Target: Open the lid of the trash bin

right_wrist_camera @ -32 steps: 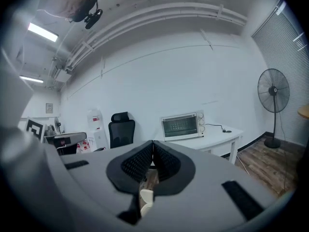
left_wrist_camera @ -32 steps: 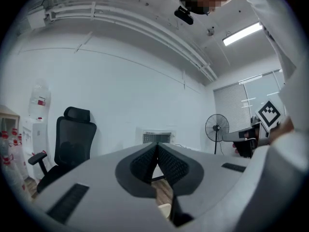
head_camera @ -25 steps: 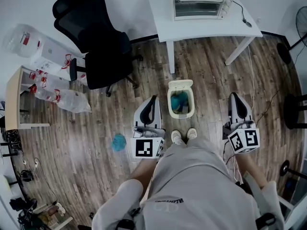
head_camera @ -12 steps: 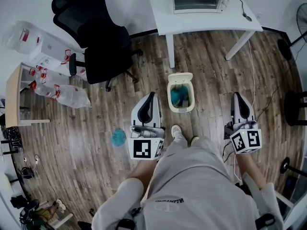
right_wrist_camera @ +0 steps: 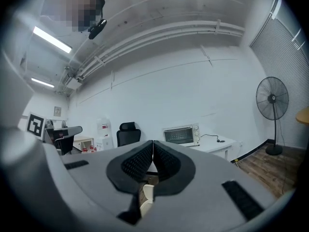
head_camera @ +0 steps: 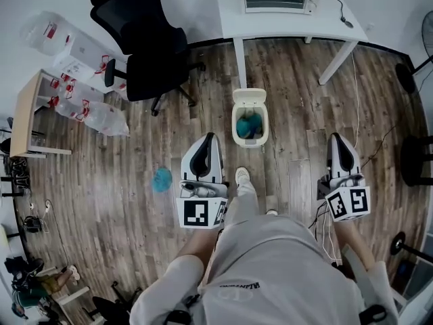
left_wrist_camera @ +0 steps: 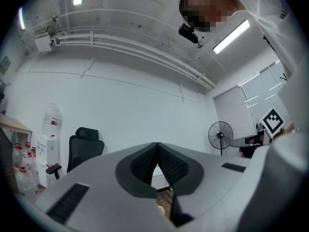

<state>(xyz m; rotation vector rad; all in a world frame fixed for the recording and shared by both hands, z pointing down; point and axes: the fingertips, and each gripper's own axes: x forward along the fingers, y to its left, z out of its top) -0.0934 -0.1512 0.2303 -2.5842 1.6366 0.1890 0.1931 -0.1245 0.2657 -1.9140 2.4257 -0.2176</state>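
Wood floor, office | trash bin stood near worktop leg, lid already raised | left hand-held gripper and right hand-held gripper were both closed, empty, well apart from bin | risk: shoe close, could knock bin over.

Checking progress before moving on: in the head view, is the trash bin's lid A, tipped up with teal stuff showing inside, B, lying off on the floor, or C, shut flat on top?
A: the trash bin stands with its lid tipped back and teal contents showing inside.
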